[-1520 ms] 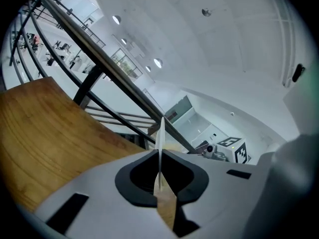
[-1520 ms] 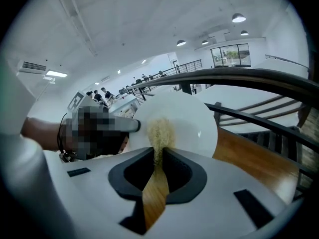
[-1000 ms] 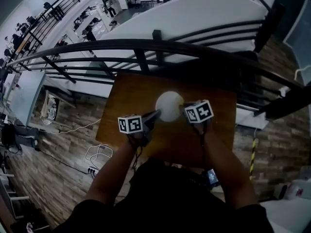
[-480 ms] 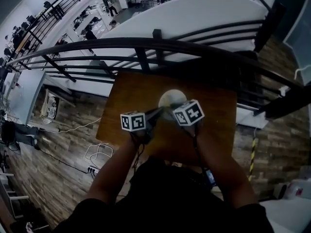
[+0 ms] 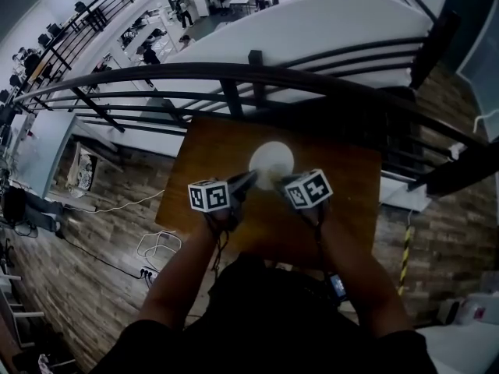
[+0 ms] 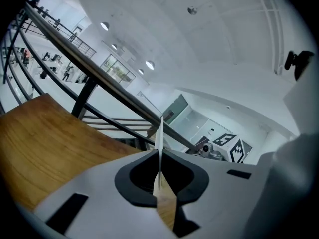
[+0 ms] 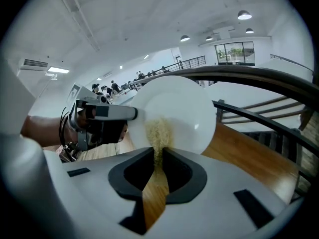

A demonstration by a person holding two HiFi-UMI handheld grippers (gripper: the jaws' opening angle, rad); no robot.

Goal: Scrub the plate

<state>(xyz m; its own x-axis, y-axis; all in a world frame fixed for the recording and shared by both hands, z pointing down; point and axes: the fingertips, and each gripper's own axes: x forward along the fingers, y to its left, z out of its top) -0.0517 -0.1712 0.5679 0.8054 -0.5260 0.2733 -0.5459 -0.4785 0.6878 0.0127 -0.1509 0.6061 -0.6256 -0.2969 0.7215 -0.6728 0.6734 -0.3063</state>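
A white plate is held tilted above the brown wooden table. My left gripper is shut on the plate's left rim. In the left gripper view the plate shows edge-on as a thin white line between the closed jaws of that gripper. My right gripper is shut on a yellowish scrub pad, which presses against the face of the plate. The right gripper view also shows the left gripper clamped on the rim.
A black metal railing runs along the table's far edge, with an open drop to a lower floor behind it. Wooden flooring and white cables lie left of the table. The person's arms fill the lower middle of the head view.
The right gripper with the pad slid left across the plate, then back a little right and toward me. The left gripper and plate shifted only slightly.
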